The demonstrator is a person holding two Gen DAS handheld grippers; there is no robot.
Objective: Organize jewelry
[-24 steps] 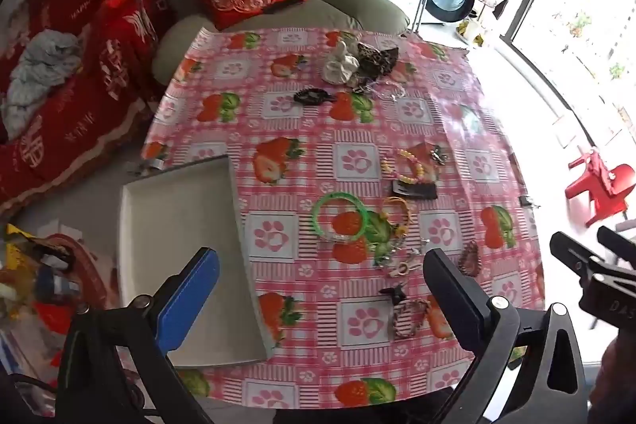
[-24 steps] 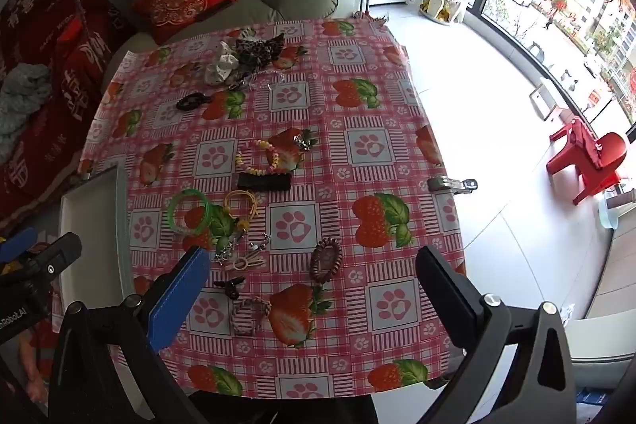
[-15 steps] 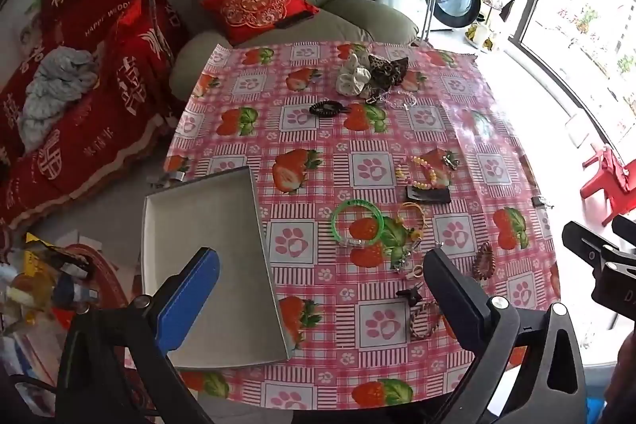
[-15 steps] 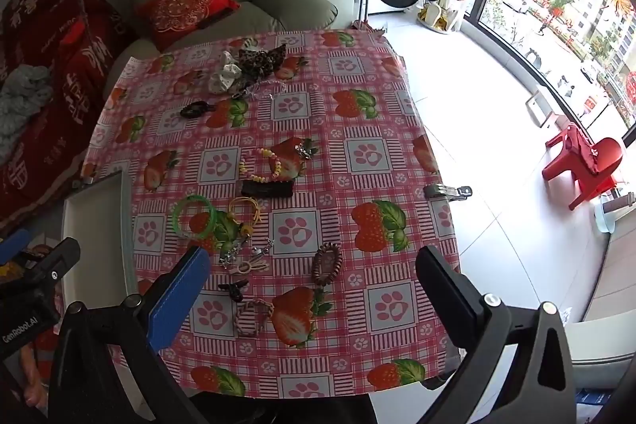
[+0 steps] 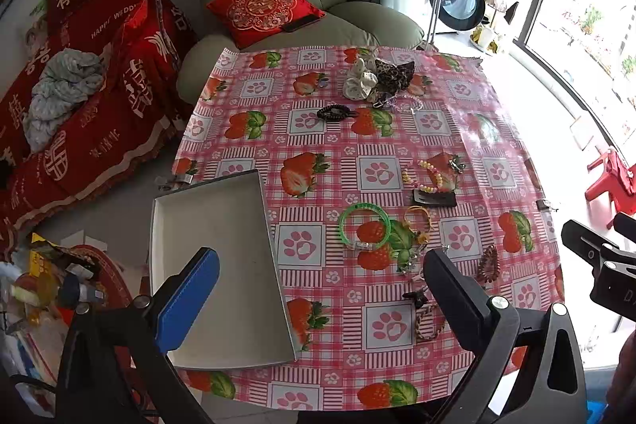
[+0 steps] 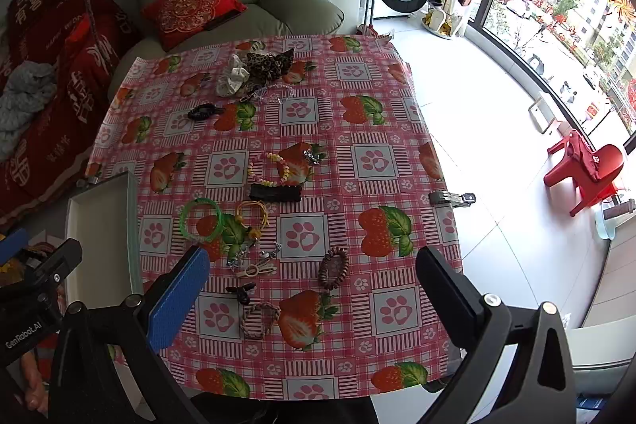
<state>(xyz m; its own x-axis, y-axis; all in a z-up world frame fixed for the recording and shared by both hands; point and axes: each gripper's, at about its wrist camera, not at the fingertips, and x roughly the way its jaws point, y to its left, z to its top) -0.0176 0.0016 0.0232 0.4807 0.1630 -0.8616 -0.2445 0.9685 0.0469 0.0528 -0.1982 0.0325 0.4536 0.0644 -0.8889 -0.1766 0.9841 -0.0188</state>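
Observation:
A white tray [image 5: 214, 225] lies at the table's near left, also in the right wrist view [image 6: 99, 225]. Jewelry is scattered on the strawberry tablecloth: a green bangle [image 5: 363, 227] [image 6: 200, 221], a yellow bracelet [image 5: 417, 217] [image 6: 252, 215], a beaded bracelet [image 5: 423, 175] [image 6: 268, 169], a black clip [image 5: 433, 197] [image 6: 276, 192], a brown bracelet [image 5: 489, 263] [image 6: 334, 268], a braided band [image 6: 258, 320]. My left gripper [image 5: 318, 297] is open and empty above the near edge. My right gripper [image 6: 314, 297] is open and empty above the near edge.
Scrunchies [image 5: 377, 78] and a black hair tie [image 5: 336, 113] lie at the far side. A green armchair with a red cushion [image 5: 262, 6] stands behind the table. A red sofa [image 5: 79, 106] is at left. A red chair [image 6: 584, 169] stands on the floor at right.
Both grippers have pulled back and risen a little, so the table looks farther away. Both stay open and empty. No jewelry has moved.

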